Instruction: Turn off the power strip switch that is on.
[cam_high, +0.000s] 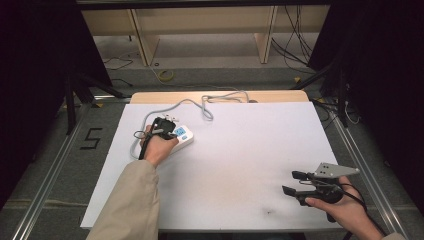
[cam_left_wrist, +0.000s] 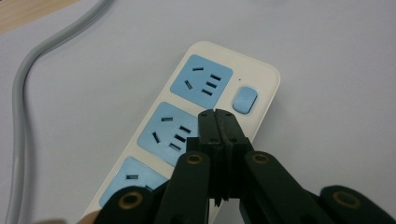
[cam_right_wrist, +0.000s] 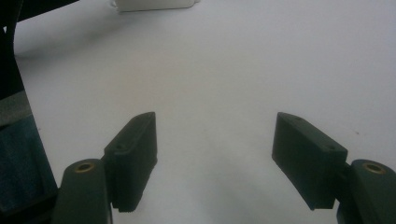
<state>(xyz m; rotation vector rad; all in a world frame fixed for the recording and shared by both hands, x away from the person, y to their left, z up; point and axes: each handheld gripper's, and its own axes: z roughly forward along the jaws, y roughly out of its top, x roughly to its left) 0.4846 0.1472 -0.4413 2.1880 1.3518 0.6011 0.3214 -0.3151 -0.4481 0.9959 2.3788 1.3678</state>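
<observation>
Power strip (cam_left_wrist: 196, 126): white body, pale blue socket faces, lying flat on the left half of the white table (cam_high: 240, 165), its grey cord (cam_high: 165, 107) running off toward the far edge. Small blue switch (cam_left_wrist: 244, 99) sits at the strip's end, beside the last socket.

Left gripper (cam_left_wrist: 217, 122): jaws pressed together, nothing between them, tips poised over the middle socket and just short of the switch. Whether the tips touch the strip's face cannot be told from the left gripper view. Step in hand, by judgement: using the closed tips as a single poking finger, lining up on the switch.

Next move likely calls for a short advance toward the switch and a downward press, tips kept together; strip is light and unheld, so could slide or tip under an off-centre push.

Right gripper (cam_right_wrist: 215, 163): jaws wide apart, empty, resting at the near right of the table (cam_high: 300, 182), well apart from the strip. Available to steady the strip if needed.

Surroundings: cord loops behind the strip, not in the press path. Nothing else on the table between tips and switch.
</observation>
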